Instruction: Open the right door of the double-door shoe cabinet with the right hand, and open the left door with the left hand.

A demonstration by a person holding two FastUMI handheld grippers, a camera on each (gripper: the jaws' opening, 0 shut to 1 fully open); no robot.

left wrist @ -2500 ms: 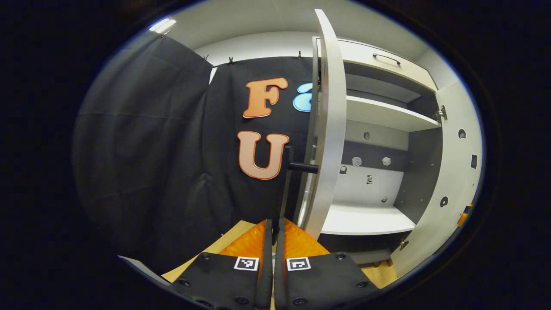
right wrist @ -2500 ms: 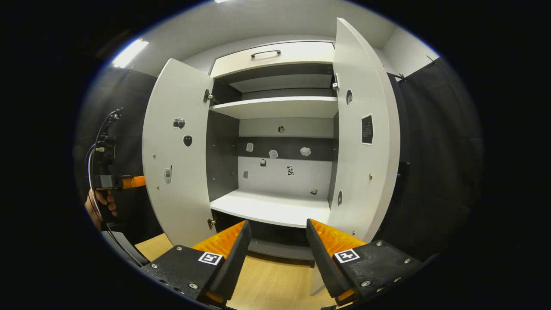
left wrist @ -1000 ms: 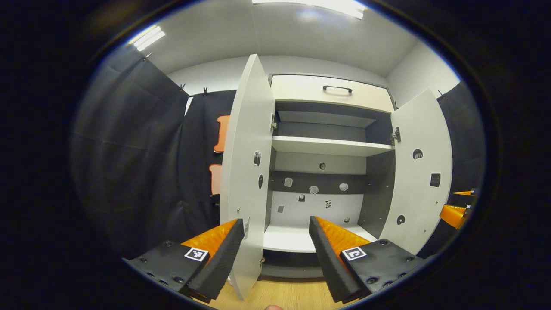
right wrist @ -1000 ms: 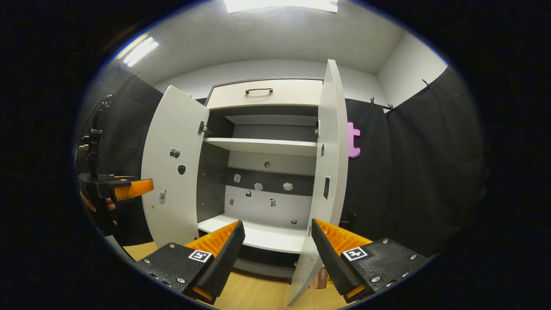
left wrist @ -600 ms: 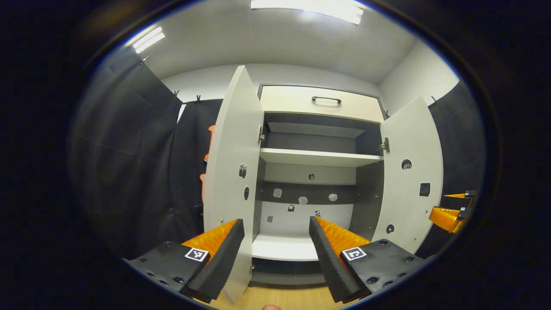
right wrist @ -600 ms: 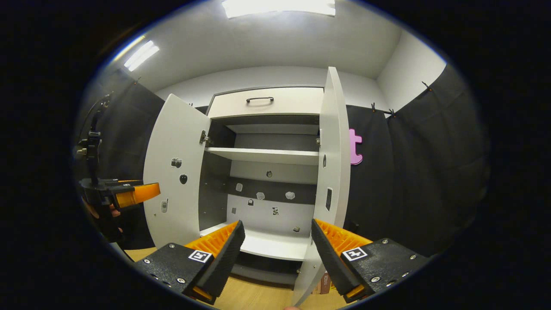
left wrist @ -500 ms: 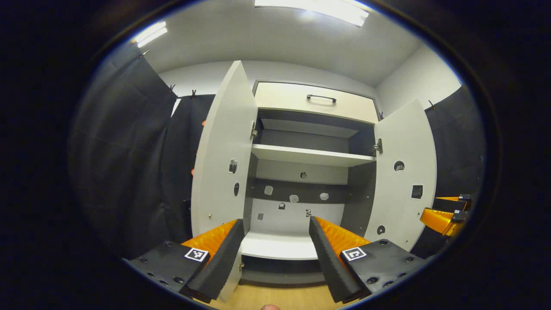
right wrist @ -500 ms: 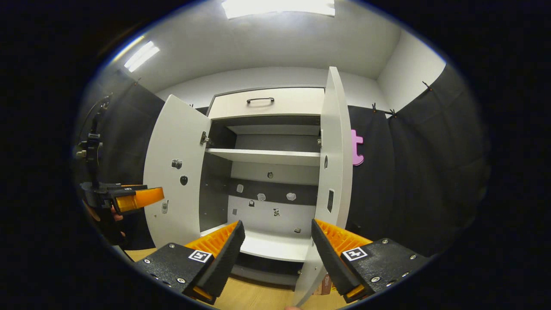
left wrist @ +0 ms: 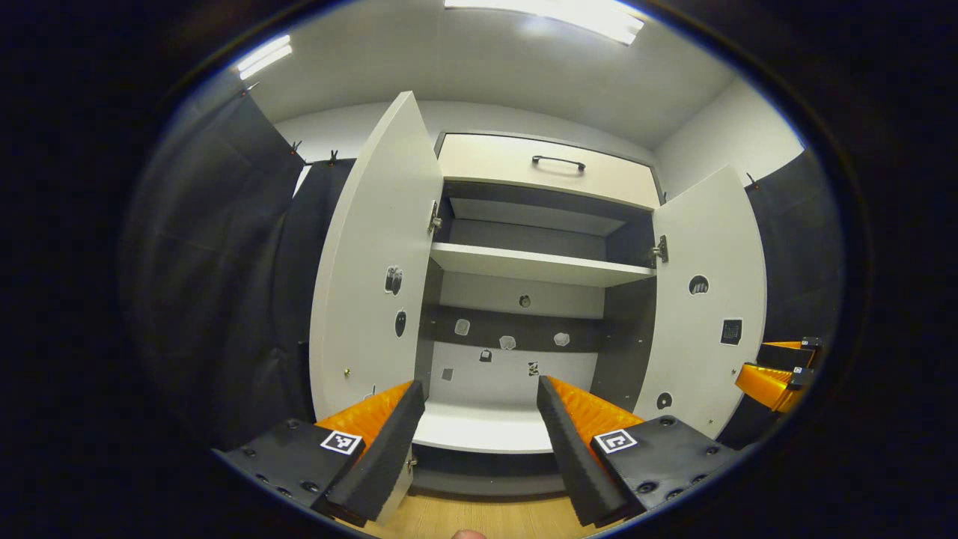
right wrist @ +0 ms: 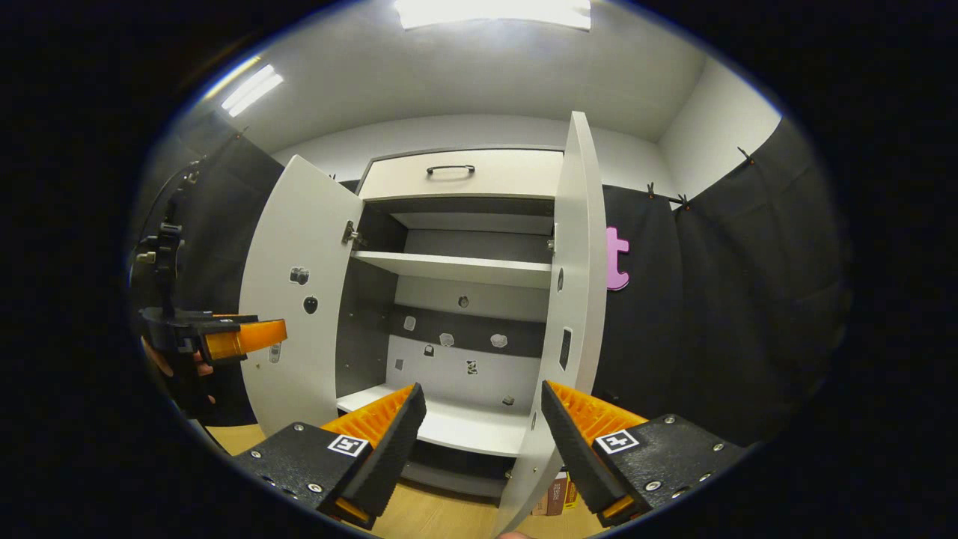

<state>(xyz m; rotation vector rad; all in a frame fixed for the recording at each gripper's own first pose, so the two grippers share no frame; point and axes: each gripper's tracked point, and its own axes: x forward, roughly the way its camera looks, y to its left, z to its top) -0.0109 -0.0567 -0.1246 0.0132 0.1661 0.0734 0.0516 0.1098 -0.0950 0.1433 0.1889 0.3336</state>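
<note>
Shoe cabinet [left wrist: 546, 161] white, both doors open, shelves bare.

The stickers [left wrist: 507, 342] on the shoe cabinet's [left wrist: 546, 161] back panel are too small to make out; the right door [right wrist: 576, 299] hides boxes [right wrist: 555, 494] on the floor.

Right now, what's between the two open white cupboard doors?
In the left gripper view, the left white door and right white door flank the open cabinet: a white shelf, with small stickers on the back.
</note>
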